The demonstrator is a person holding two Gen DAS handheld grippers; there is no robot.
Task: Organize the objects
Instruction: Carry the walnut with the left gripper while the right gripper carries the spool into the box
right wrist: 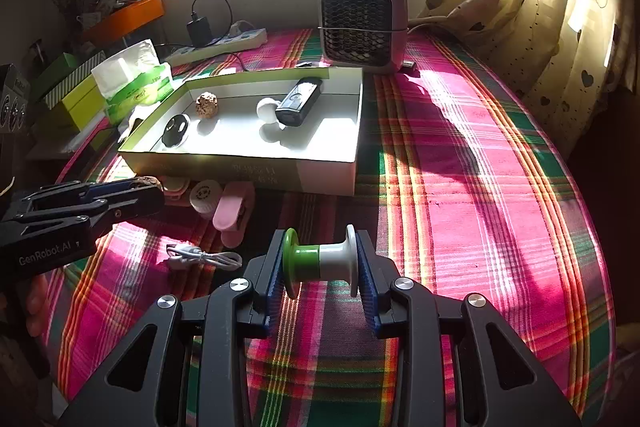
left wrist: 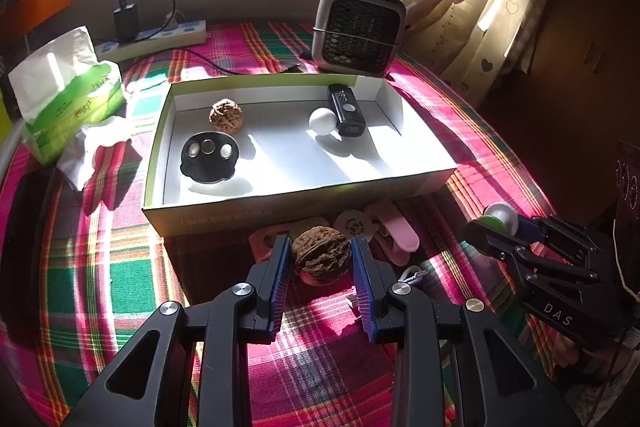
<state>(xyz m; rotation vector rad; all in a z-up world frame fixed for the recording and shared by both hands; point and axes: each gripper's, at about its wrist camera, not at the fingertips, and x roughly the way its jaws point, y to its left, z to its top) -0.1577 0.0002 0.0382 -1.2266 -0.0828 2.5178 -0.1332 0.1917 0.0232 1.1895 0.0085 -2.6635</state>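
My left gripper (left wrist: pixel 320 255) is shut on a brown walnut (left wrist: pixel 319 254), held just in front of the near wall of the shallow white box (left wrist: pixel 280 211). My right gripper (right wrist: pixel 320 259) is shut on a green-and-white spool (right wrist: pixel 320 259), gripped by its two end discs over the plaid cloth. In the left wrist view the right gripper (left wrist: pixel 502 223) shows at the right with the spool (left wrist: pixel 498 217). Inside the box lie a second walnut (left wrist: pixel 226 115), a black disc with button cells (left wrist: pixel 209 157), a white ball (left wrist: pixel 322 121) and a black remote-like device (left wrist: pixel 346 109).
Pink clips (right wrist: pixel 234 215), a round white cap (right wrist: pixel 205 194) and a white cable (right wrist: pixel 204 257) lie before the box. A small heater (right wrist: pixel 362 27), a power strip (right wrist: pixel 218 45) and a tissue pack (right wrist: pixel 134 77) stand behind it. Curtains (right wrist: pixel 560 7) hang at the right.
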